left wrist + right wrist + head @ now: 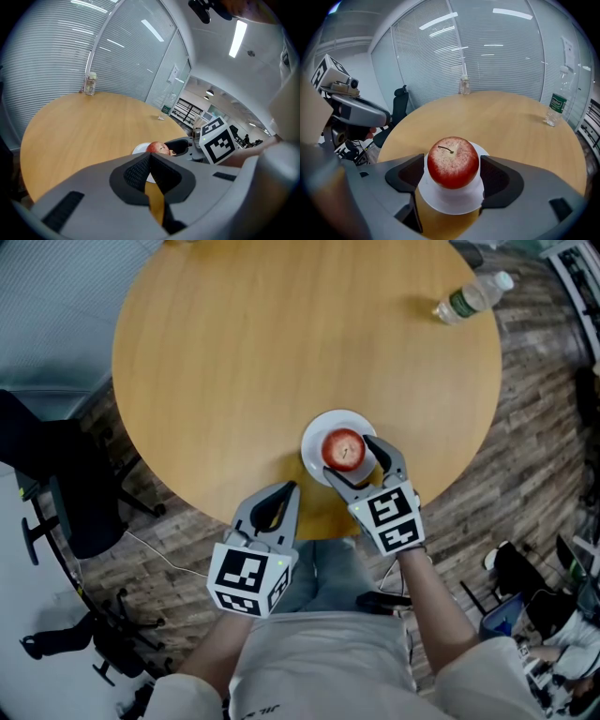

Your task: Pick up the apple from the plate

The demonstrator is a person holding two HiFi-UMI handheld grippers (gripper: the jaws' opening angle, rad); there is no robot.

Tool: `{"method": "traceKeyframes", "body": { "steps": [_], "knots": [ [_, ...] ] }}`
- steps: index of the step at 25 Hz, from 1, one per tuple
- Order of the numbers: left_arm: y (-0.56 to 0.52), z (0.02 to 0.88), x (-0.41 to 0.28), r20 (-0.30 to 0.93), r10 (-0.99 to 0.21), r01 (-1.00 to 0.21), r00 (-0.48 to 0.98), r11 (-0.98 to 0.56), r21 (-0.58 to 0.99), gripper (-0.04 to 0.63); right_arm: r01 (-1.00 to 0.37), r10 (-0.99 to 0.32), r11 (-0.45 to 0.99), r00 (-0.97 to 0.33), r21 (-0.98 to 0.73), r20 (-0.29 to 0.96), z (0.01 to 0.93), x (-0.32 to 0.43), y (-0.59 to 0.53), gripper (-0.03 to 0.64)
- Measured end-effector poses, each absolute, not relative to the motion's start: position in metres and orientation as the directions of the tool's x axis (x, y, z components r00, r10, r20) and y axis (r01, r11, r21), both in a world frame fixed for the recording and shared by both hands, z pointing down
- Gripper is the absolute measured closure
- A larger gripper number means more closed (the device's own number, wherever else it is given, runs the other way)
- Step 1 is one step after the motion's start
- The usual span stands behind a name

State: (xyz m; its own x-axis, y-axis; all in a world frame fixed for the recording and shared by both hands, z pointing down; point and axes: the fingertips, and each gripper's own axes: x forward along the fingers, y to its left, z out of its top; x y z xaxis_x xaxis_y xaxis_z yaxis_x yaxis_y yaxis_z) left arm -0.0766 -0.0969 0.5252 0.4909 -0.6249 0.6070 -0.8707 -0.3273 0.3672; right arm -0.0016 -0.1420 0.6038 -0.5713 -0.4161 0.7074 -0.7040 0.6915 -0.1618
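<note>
Apple (pixel 453 161) sits on plate (pixel 337 416) by the table's (pixel 234 362) near edge. Right gripper (pixel 349 456) jaws spread wide either side of it, pads seemingly just clear. It hides the plate's near rim. Left gripper (pixel 149 155) pinched together, empty, at the edge.

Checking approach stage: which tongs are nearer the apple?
Right. The right tongs straddle the apple, jaws open on either side; the left tongs sit shut, nearer the person, short of the plate.

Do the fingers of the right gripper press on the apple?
No. The fingers of the right gripper stand on either side of the apple, with a thin gap at each.
</note>
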Motion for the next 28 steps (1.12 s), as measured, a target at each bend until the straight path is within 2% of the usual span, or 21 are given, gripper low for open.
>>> {"method": "traceKeyframes", "body": {
  "steps": [28],
  "knots": [
    [-0.101,0.513,-0.076,0.587,-0.638,-0.867,0.498,-0.347,0.358,0.592,-0.729,-0.454,0.669,-0.556,-0.145,0.697,0.59,0.003,-0.147,0.249]
  ]
}}
